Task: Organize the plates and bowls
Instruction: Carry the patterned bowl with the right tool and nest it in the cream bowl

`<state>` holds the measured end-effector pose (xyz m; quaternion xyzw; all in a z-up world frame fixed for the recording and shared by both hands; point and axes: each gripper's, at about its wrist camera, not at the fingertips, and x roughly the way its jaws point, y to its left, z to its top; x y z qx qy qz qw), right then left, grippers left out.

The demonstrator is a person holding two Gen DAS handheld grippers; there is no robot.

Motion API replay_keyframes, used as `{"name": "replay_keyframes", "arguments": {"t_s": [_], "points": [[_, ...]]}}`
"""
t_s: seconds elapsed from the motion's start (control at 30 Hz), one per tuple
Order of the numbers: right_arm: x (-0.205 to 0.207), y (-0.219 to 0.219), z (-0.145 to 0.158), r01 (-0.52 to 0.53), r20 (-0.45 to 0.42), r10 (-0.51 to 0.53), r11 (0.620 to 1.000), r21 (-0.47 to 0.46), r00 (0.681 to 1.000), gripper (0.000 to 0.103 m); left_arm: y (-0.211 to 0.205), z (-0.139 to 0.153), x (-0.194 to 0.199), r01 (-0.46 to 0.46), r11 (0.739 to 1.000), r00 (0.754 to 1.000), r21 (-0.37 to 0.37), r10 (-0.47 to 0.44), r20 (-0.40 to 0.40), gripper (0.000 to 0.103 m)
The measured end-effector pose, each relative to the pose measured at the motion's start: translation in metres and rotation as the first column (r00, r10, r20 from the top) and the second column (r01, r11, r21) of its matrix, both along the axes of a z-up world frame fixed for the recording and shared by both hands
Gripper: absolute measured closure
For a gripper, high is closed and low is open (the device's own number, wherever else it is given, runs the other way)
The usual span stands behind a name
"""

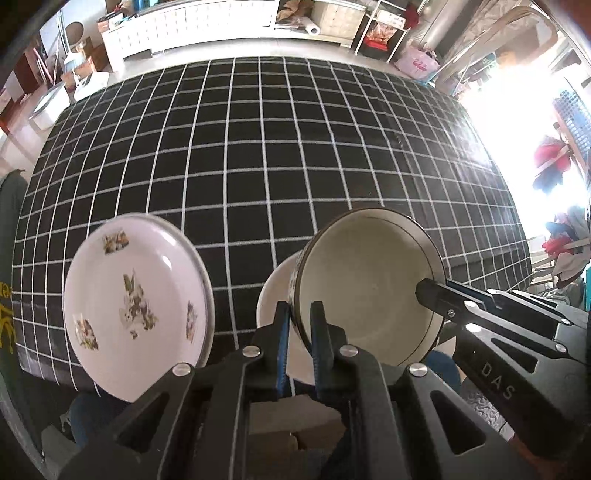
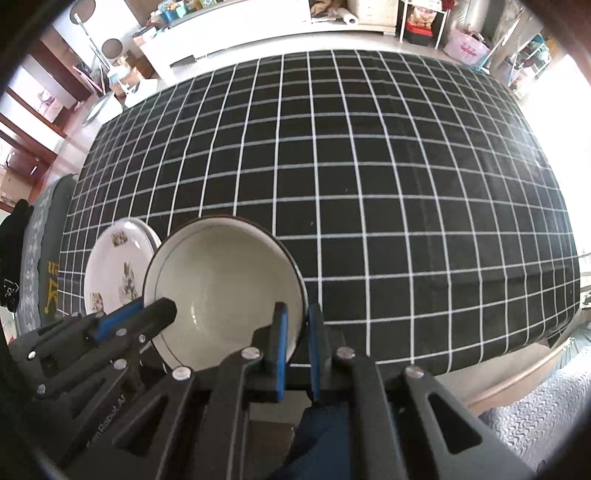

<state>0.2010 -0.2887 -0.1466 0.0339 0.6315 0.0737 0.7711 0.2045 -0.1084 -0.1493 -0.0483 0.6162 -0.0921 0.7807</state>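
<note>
A cream bowl with a dark rim hangs tilted over the near edge of the table, held from both sides. My left gripper is shut on its left rim. My right gripper pinches the opposite rim. In the right wrist view the same bowl sits in front of my right gripper, and my left gripper reaches in from the left. A white plate with flower decals lies to the left, on top of another plate. A white dish shows under the bowl; contact is unclear.
A black tablecloth with a white grid covers the whole table. White cabinets and shelves with clutter stand beyond the far edge. A grey cushioned seat lies below the table's near right corner.
</note>
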Motion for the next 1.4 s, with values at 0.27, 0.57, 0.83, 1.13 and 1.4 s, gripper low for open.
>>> {"name": "replay_keyframes", "arguments": {"t_s": [0.27,0.57,0.83,1.13,1.4], "points": [[-0.006,0.006,-0.009,-0.010,-0.020,0.010,1.000,-0.008,1.000,0.089,0.007,-0.013,-0.007,-0.004,1.000,1.000,0.000,0.004,-0.013,0.094],[-0.004,0.014,-0.015,-0.027,-0.033,0.026,0.999,-0.021,0.999,0.089,-0.002,-0.027,-0.007,-0.006,1.000,0.999,0.016,0.007,-0.034,0.094],[-0.001,0.014,-0.021,-0.022,-0.052,0.021,1.000,-0.020,0.998,0.089,-0.006,-0.038,-0.005,-0.015,1.000,0.999,0.012,0.016,-0.047,0.094],[-0.005,0.018,-0.020,-0.047,-0.027,0.046,0.997,-0.059,0.999,0.089,-0.007,-0.038,-0.007,0.004,1.000,0.999,0.004,-0.004,-0.036,0.093],[-0.010,0.020,-0.006,-0.079,0.069,0.084,0.994,-0.070,0.994,0.080,0.003,-0.032,-0.014,-0.010,0.999,1.000,-0.032,0.010,-0.005,0.082]]}}
